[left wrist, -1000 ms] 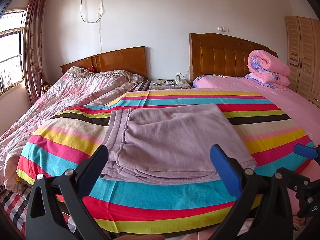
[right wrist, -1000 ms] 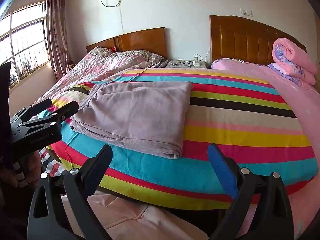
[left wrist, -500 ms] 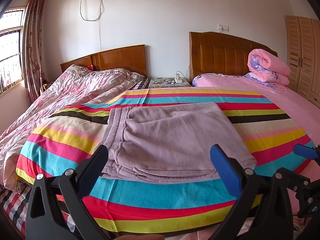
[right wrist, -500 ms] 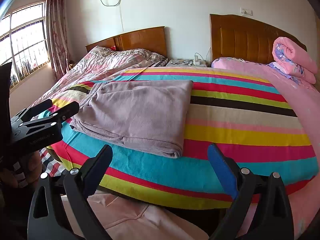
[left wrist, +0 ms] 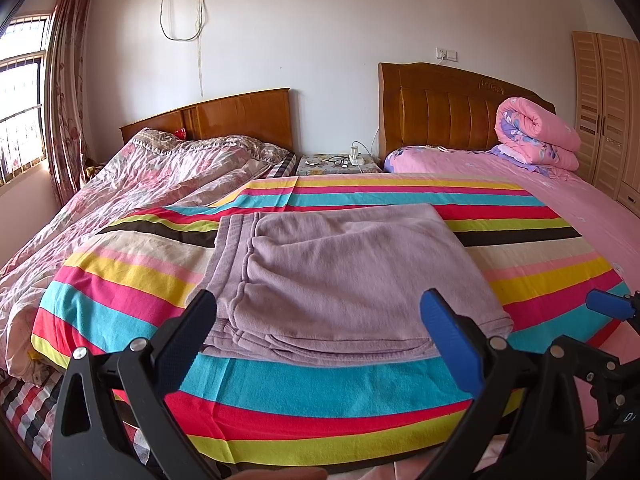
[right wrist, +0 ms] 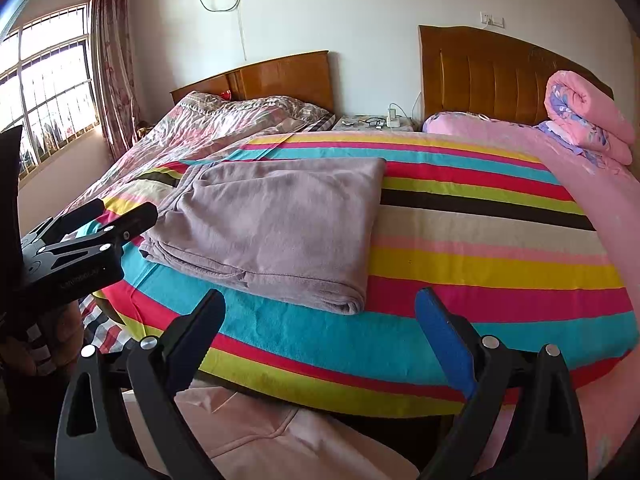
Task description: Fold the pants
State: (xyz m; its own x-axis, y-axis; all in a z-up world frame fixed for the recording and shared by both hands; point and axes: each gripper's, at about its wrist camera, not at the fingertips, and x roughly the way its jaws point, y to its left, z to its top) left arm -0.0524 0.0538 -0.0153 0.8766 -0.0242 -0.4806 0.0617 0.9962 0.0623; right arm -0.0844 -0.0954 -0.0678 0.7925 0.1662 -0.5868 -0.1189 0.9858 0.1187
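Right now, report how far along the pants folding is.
Done: the purple pants lie folded into a flat, layered rectangle on the striped blanket, edges stacked along the near side. In hand: nothing; the left gripper and right gripper are both open and short of the pants, touching no cloth. Left: apparently nothing, unless a further fold is wanted.

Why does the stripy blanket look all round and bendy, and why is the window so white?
Left wrist view: the fisheye lens bows the striped blanket into a curve and darkens the corners; the window is blown out by daylight. Right wrist view: same bulge, the window glares white, while the folded purple pants stay sharp and evenly lit.
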